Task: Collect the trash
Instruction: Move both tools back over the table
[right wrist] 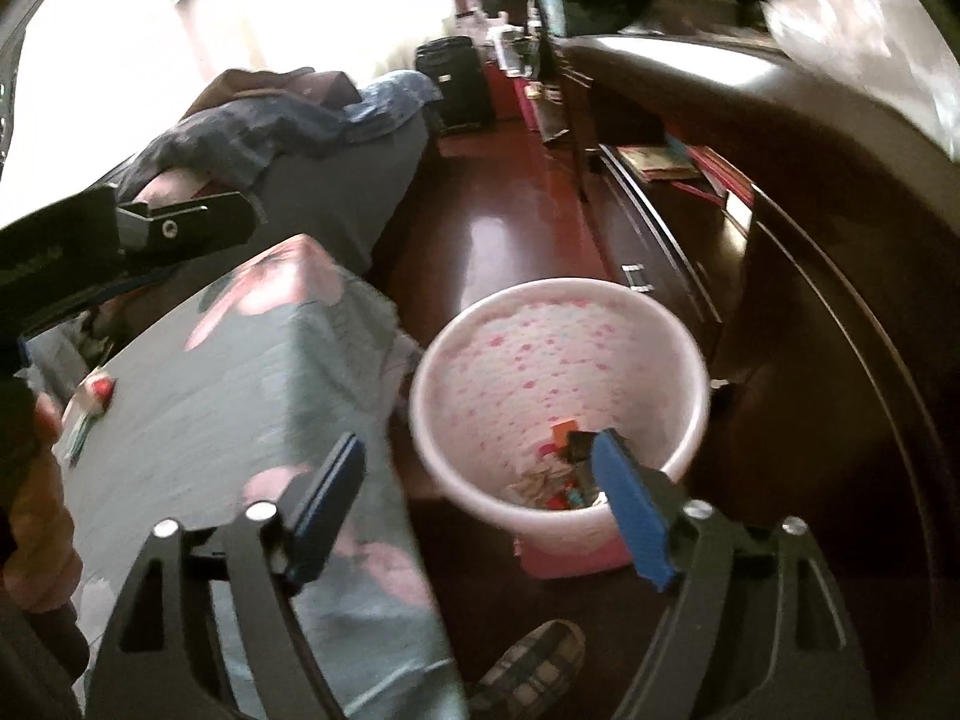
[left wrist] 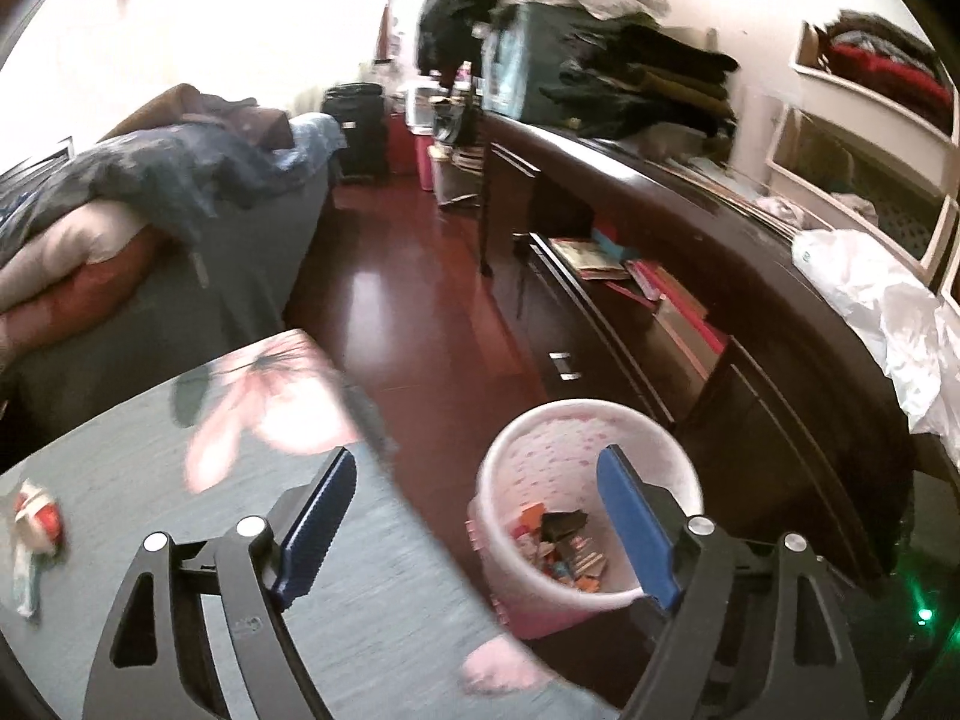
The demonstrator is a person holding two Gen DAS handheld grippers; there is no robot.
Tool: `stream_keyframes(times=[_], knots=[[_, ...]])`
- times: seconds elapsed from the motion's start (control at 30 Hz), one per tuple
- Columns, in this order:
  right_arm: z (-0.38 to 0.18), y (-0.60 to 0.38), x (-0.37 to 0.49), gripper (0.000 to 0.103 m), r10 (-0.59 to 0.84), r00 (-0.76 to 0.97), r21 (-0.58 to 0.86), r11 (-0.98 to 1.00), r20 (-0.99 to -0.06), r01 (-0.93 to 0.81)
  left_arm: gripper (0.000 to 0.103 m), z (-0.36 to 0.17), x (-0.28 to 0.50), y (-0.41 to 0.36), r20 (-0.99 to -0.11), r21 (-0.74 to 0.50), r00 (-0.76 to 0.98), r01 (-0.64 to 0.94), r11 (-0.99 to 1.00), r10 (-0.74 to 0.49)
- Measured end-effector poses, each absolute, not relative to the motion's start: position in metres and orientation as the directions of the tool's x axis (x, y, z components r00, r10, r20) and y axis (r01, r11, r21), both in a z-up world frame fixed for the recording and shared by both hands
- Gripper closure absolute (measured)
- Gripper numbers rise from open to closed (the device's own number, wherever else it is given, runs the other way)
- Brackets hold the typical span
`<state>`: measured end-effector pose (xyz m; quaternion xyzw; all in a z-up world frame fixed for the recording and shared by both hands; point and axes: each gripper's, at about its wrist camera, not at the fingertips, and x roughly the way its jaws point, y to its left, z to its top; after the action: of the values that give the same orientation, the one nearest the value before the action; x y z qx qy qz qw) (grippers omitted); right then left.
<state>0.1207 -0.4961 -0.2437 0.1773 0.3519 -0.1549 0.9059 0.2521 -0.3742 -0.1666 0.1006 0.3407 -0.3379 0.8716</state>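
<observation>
Pink bin (right wrist: 558, 396) sits on the floor beside the table (left wrist: 150, 456), scraps already inside (blurry, mind). Both grippers, left (left wrist: 474, 525) and right (right wrist: 480, 507), hang wide open, empty. A wrapper (left wrist: 37, 519) waits on the table; next, the left reaches across and pinches it.

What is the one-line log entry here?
left gripper open, empty | right gripper open, empty | bin holds scraps | wrapper on table

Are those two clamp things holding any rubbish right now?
No. The left hand-held gripper and right hand-held gripper are both open, holding nothing.
</observation>
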Motion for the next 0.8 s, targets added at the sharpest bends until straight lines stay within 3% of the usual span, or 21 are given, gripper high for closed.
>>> stream_keyframes(times=[0.33, 0.53, 0.8], knots=[[-0.214, -0.408, 0.142, 0.016, -0.075, 0.722, 0.145, 0.961, -0.688, 0.237, 0.015, -0.175, 0.274, -0.259, -0.684, -0.058, 0.623, 0.474, 0.879, -0.381], [-0.211, -0.361, 0.154, 0.016, -0.038, 0.714, 0.1, 0.984, -0.699, 0.15, 0.015, -0.186, 0.3, -0.18, -0.69, -0.006, 0.69, 0.294, 0.956, -0.217], [-0.212, -0.314, 0.172, 0.016, -0.002, 0.699, 0.056, 0.997, -0.715, 0.059, 0.015, -0.212, 0.338, -0.094, -0.739, 0.006, 0.667, 0.148, 0.989, -0.095]])
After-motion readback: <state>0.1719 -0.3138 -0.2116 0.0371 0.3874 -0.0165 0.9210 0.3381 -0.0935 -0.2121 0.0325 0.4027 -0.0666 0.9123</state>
